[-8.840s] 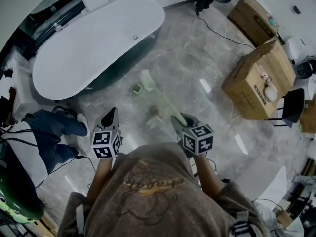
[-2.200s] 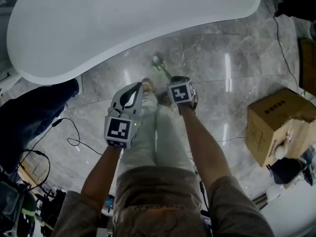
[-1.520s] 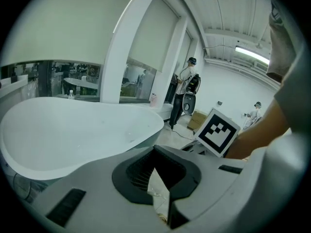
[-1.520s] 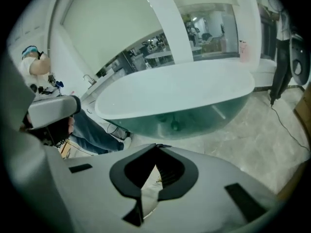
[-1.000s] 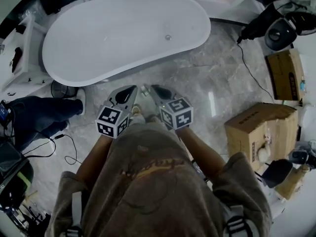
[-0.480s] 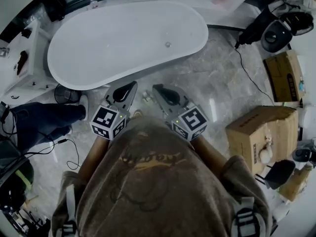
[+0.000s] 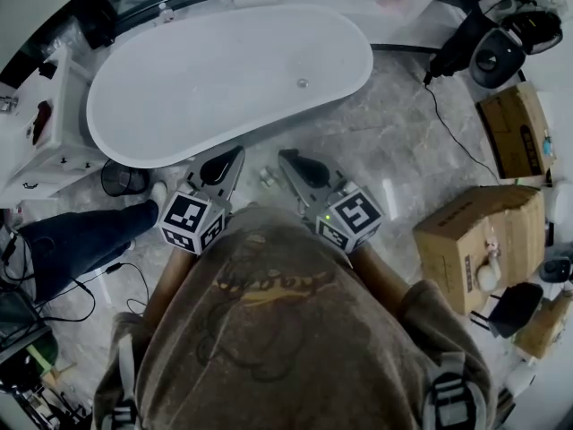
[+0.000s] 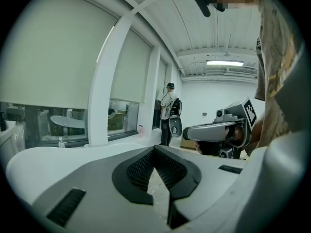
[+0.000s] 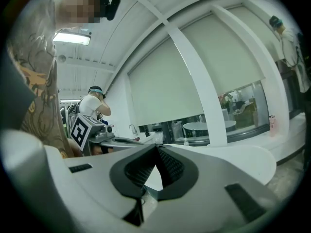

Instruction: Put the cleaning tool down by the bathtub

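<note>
The white bathtub (image 7: 224, 70) lies across the top of the head view. On the grey marble floor just in front of it lies the pale cleaning tool (image 7: 266, 176); only its small head shows, between the two grippers. My left gripper (image 7: 235, 154) is held up at chest height, shut and empty. My right gripper (image 7: 285, 158) hangs beside it, also shut with nothing in it. In the left gripper view the jaws (image 8: 155, 149) meet at the tips, with the right gripper (image 8: 218, 129) alongside. The right gripper view shows its jaws (image 9: 156, 148) closed too.
Two cardboard boxes (image 7: 474, 240) (image 7: 515, 133) stand at the right, with a black machine (image 7: 488, 56) and its cable behind. Another person's leg in jeans (image 7: 81, 240), a black basket (image 7: 121, 179) and a white cabinet (image 7: 36, 141) are at the left.
The right gripper held the tool, went down to the floor by the tub and let it go. Over the last second both grippers rose and drew back toward my chest.
</note>
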{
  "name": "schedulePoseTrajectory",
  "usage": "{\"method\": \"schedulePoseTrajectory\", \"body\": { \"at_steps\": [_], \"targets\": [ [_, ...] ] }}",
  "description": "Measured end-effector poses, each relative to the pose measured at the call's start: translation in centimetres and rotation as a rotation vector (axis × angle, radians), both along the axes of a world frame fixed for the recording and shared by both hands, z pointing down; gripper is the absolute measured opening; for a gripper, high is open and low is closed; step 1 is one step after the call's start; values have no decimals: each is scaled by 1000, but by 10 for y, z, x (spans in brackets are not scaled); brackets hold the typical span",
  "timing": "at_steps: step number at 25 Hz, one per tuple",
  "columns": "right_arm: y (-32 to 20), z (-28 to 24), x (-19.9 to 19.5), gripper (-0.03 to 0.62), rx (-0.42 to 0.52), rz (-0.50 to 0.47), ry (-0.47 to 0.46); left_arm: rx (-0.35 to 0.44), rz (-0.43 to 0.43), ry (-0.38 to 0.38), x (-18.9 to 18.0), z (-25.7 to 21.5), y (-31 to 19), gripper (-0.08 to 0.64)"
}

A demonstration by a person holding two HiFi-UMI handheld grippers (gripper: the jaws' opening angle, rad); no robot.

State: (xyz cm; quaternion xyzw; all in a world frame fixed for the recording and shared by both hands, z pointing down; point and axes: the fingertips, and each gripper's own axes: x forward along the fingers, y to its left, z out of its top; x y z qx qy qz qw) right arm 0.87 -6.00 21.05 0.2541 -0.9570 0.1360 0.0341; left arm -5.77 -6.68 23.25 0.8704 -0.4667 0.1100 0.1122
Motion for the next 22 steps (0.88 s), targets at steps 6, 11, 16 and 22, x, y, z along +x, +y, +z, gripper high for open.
{"method": "schedulePoseTrajectory", "body": {
  "at_steps": [6, 11, 16, 22],
  "targets": [
    [8, -2, -1, 5, 4, -22, 1, -12, 5, -1, 6, 0, 6, 0],
    [11, 6, -4, 5, -9, -20, 3, -25, -7, -1, 1, 7, 11, 1],
    [13, 10, -9, 5, -32, -21, 2, -50, -9, 1, -1, 14, 15, 2],
    [10, 16, -7, 5, -46, -10, 3, -64, -10, 16, 2, 19, 13, 2]
  ]
}}
